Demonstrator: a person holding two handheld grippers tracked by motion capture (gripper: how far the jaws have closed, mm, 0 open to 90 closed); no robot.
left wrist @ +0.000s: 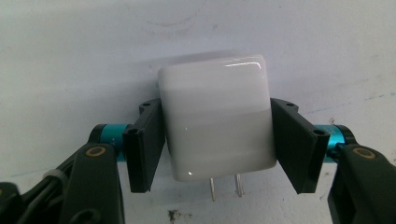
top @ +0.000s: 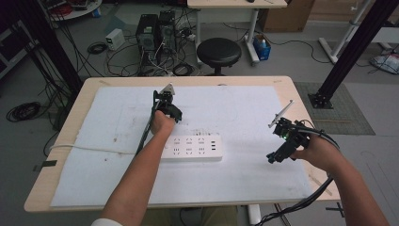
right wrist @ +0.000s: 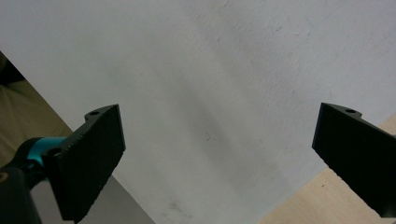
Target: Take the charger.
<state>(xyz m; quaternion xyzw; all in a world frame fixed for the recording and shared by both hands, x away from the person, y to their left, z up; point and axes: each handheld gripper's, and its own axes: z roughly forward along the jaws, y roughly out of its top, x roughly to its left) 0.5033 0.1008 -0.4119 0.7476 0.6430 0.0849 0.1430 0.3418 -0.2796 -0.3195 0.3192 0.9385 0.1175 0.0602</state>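
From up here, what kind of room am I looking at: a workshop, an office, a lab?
Most likely a lab or test workshop. Black computer towers sit on the floor amid loose tangled cables, a black metal frame post stands beside the wooden table, and a round black stool waits behind it.

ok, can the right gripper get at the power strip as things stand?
Probably yes: the right gripper is open and holds nothing, and bare white mat lies between it and the power strip.

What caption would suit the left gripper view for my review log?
Left claw shut on a white plug-in charger, two metal prongs pointing toward the camera, above the white mat.
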